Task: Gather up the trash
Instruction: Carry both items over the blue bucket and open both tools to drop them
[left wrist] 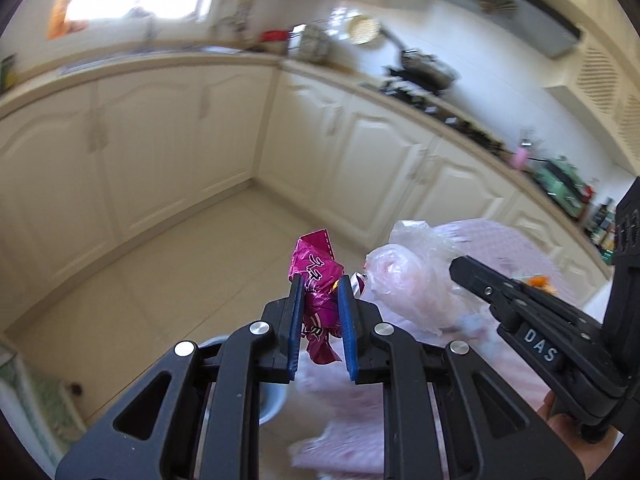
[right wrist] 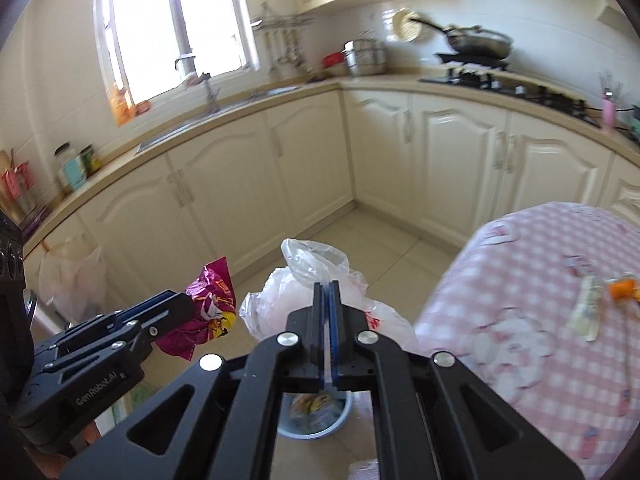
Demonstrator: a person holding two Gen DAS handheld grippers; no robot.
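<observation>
Two claws are hanging over a cream-tiled kitchen floor. The left claw (left wrist: 322, 292) is pinching one crumpled magenta wrapper (left wrist: 316, 276) between its blue pads. The right claw (right wrist: 330, 296) is clamping, jaws nearly together, the edge of one clear plastic bag (right wrist: 304, 264). Below, a pale blue bin (right wrist: 340, 420) is standing on the floor (right wrist: 380, 248), holding packaging scraps. To the right, a desk (right wrist: 540, 248) under pink checked cloth is carrying one orange scrap (right wrist: 622, 288) and one pale wrapper (right wrist: 586, 308). Cream cabinets (right wrist: 248, 184) are lining the far walls; a wok (right wrist: 480, 42) is sitting on the stove.
</observation>
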